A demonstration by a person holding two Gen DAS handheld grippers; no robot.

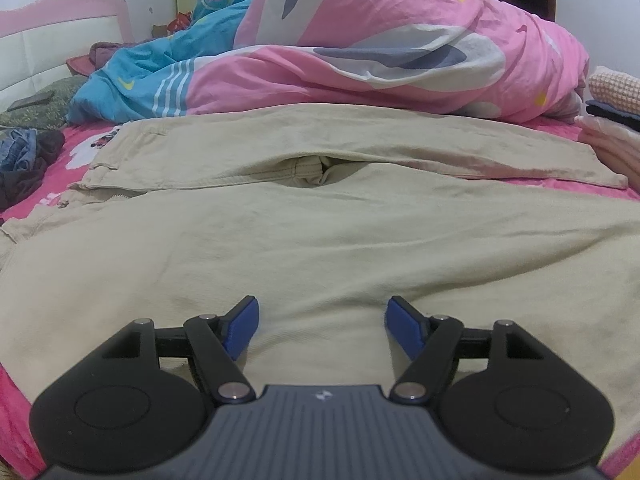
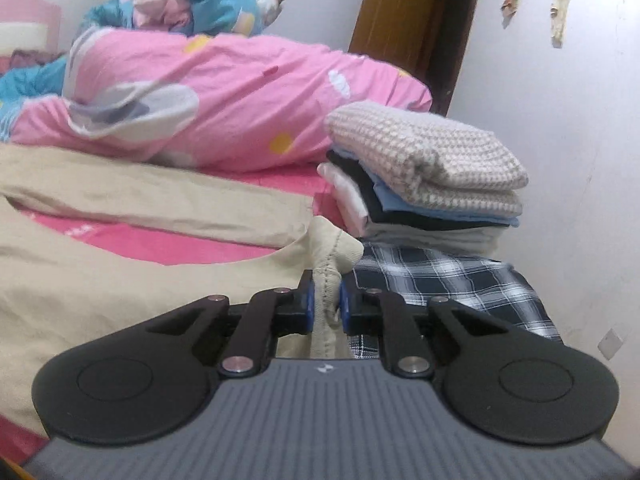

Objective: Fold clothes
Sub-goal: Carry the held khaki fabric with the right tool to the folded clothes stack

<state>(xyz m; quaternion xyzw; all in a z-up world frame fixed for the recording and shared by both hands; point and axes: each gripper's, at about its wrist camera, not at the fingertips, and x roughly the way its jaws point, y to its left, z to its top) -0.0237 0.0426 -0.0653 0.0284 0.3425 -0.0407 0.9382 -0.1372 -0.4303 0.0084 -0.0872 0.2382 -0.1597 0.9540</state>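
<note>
Only R view: right gripper [image 2: 324,304] clamps trousers [image 2: 120,280] hem; left gripper [image 1: 322,330] jaws apart (empty).

One beige pair of trousers [image 1: 320,232] spread on one bed [image 1: 560,126]. One pink quilt [image 1: 400,52], one blue quilt [image 1: 132,84]. One stack of folded clothes [image 2: 424,184], about five pieces, on one plaid garment [image 2: 448,280]. One door [image 2: 404,16]. Two grippers, two blue-padded fingers [image 1: 242,326] each.

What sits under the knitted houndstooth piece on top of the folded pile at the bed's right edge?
Under the houndstooth knit lie a light blue layer, a black one and pale white-pink folds. A plaid garment lies below the pile. The layers' inner parts are covered.
</note>
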